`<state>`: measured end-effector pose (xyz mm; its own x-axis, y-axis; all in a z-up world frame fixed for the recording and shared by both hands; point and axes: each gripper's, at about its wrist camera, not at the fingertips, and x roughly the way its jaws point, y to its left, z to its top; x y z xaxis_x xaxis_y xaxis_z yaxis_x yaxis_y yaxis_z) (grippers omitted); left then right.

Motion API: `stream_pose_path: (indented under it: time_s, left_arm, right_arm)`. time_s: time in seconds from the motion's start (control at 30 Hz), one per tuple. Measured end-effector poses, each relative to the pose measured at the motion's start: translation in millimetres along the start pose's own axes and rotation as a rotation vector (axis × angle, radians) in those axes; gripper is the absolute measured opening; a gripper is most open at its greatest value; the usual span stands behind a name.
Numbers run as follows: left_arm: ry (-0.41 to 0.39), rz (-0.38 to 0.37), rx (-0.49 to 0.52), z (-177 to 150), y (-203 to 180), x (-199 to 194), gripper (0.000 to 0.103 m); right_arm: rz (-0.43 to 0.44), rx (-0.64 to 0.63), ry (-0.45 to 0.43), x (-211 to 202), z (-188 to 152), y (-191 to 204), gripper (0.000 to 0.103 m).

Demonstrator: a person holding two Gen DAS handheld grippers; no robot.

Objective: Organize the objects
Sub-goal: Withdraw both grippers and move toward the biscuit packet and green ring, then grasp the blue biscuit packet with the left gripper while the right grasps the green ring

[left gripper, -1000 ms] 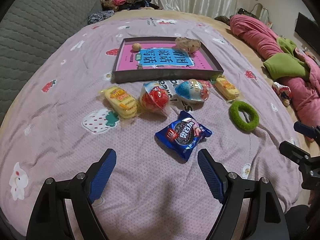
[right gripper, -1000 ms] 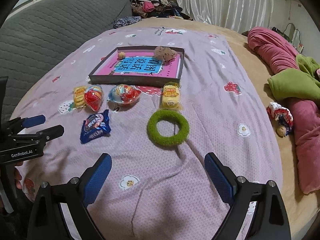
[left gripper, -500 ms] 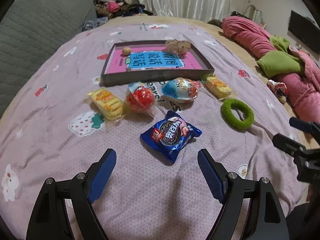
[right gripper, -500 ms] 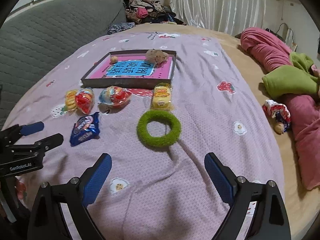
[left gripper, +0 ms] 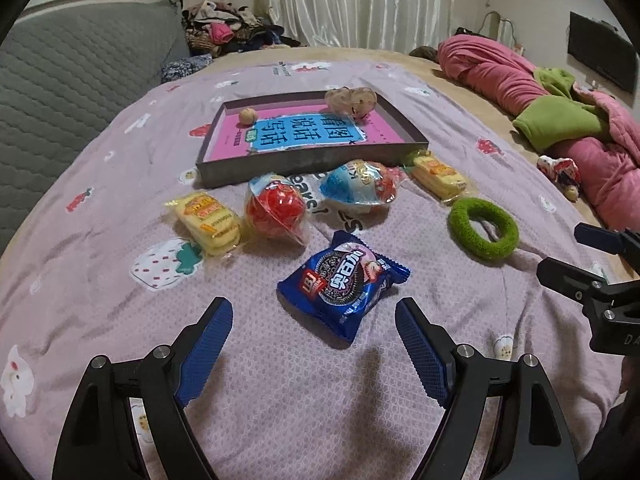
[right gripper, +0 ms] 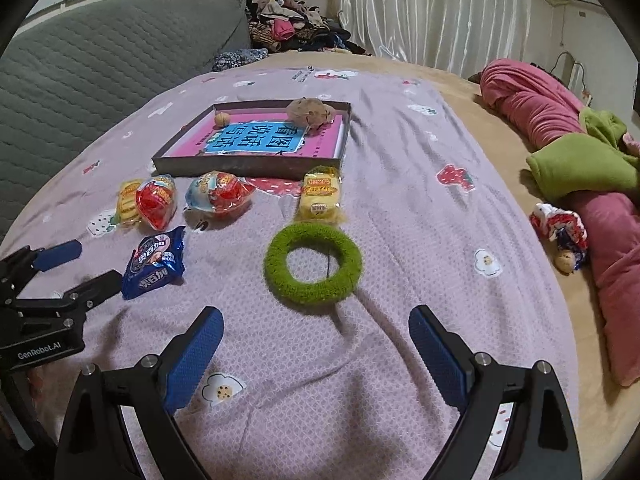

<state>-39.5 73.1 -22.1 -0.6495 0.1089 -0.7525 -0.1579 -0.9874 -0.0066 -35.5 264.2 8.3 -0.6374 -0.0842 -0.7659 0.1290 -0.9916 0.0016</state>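
Observation:
A blue cookie packet [left gripper: 344, 280] [right gripper: 155, 263] lies on the purple bedspread just beyond my open left gripper [left gripper: 314, 308], whose jaws hold nothing. A green fuzzy ring [right gripper: 313, 267] [left gripper: 483, 227] lies just beyond my open, empty right gripper [right gripper: 316, 318]. Farther off lie two yellow biscuit packs [left gripper: 207, 222] [right gripper: 320, 198], a red wrapped ball [left gripper: 276, 210] and a blue-and-red wrapped ball [left gripper: 360, 187]. Behind them stands a dark shallow tray [left gripper: 304, 164] [right gripper: 248, 168] holding a pink book, a walnut [left gripper: 247, 116] and a brown lump [left gripper: 351, 99].
A pink and green quilt [right gripper: 576, 152] lies bunched along the bed's right side, with a small wrapped toy [right gripper: 560, 232] beside it. A grey padded headboard [left gripper: 72, 76] rises on the left. Clothes are piled at the far end by white curtains.
Both grippers have sunk a little and come closer to the bedspread; the packet and the ring look larger and nearer. Jaws stay as wide as before.

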Motion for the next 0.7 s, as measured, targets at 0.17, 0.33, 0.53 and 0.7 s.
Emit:
stream_pose_path:
  time_s: [0.17, 0.33, 0.53, 0.7]
  left_arm:
    - [-0.037, 0.003, 0.02, -1, -4, 3, 0.084]
    - [-0.039, -0.005, 0.023, 1, -6, 13, 0.084]
    - [-0.028, -0.008, 0.042, 2, -10, 27, 0.084]
    - [-0.024, -0.031, 0.053, 6, -12, 40, 0.084]
  right_arm:
    - [-0.005, 0.008, -0.005, 6, -1, -2, 0.094]
    - [-0.011, 0.023, -0.004, 16, 2, -7, 0.094]
    - [-0.014, -0.002, 0.007, 29, 1, -2, 0.094]
    - [-0.003, 0.03, 0.012, 35, 3, -10, 0.094]
